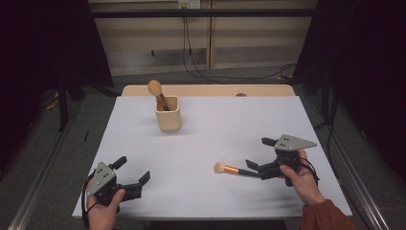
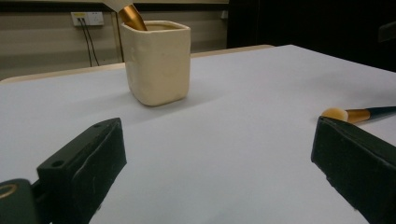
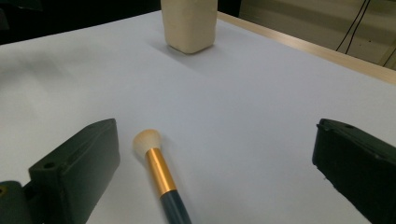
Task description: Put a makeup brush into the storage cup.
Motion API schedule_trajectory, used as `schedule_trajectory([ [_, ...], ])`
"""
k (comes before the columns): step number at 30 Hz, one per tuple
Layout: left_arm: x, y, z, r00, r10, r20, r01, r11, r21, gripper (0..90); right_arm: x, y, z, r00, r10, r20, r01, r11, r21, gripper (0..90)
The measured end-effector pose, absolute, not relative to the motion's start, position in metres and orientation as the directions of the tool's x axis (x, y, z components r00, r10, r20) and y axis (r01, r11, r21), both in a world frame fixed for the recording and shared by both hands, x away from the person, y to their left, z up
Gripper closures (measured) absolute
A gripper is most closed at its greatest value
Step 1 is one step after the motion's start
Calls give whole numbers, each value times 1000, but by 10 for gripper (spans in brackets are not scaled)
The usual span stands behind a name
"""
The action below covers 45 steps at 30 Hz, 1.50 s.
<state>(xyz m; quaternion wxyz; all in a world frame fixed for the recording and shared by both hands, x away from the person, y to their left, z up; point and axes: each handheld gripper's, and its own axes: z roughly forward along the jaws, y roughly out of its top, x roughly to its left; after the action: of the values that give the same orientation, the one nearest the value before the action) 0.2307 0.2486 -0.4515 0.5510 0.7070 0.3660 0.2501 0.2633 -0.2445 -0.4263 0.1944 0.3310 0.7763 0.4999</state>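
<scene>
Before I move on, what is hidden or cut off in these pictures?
- Cream square ceramic cup: its inside, high view, hidden by its walls.
- Gold-ferruled standing brush: head cut off, left gripper view, top edge.
- Dark-handled lying brush: handle end cut off, right gripper view, bottom edge.

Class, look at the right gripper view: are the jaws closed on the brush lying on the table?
No. The right gripper is open, and the brush lies untouched between its jaws.

This looks like a lab or recording room set up for data collection, not a home. A white table (image 1: 206, 143) stands alone on grey carpet (image 1: 72, 124), hemmed in by black curtains (image 1: 43, 43) on both sides. Metal floor rails (image 1: 40, 184) run past the table, loose cables (image 1: 201, 72) trail along the beige wall, and a wall socket (image 2: 88, 18) sits above them.
</scene>
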Motion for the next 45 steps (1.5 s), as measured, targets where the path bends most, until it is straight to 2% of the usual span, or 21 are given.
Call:
schedule_trajectory([
  [26, 232, 249, -453, 610, 792, -28, 242, -153, 958, 32, 299, -216, -418, -782, 617, 94, 457, 464, 759, 25],
  [40, 233, 249, -454, 605, 795, -36, 250, -147, 957, 32, 312, -195, -420, -820, 561, 113, 503, 611, 611, 48],
  [45, 232, 246, -453, 612, 791, -28, 250, -160, 955, 32, 315, -188, -424, -830, 543, 124, 518, 671, 530, 56],
])
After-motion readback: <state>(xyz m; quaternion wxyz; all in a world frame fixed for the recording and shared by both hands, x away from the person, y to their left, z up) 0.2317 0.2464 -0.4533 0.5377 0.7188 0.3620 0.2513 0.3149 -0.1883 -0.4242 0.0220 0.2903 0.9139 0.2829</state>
